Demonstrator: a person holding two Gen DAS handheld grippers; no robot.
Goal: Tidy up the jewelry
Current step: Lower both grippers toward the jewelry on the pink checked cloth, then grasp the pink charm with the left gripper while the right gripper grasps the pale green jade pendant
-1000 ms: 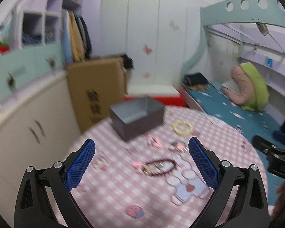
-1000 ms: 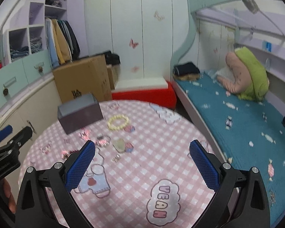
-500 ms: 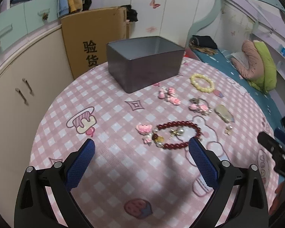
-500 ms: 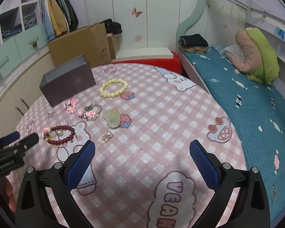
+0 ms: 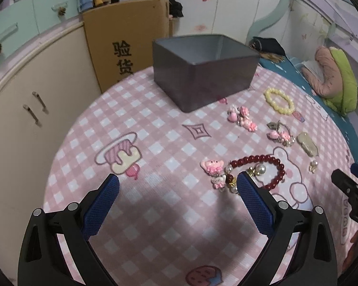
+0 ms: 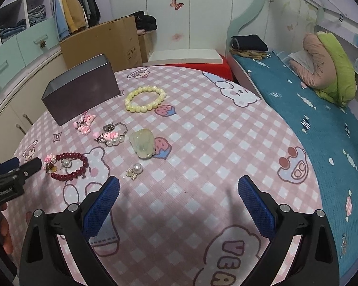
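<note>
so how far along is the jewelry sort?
Nothing looks sorted yet: what shows of the grey box interior is bare. Both tongs, left and right, are open and hold nothing. Left: red bead bracelet, yellow bracelet, jade piece, pearl earring and pink charms, all on the table.

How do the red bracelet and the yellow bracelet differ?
The red bracelet has small dark beads with pearl and gold charms; the yellow bracelet has larger pale beads and no charms. The red one lies near the left gripper, the yellow one by the box. Both lie flat on the table, untouched.
</note>
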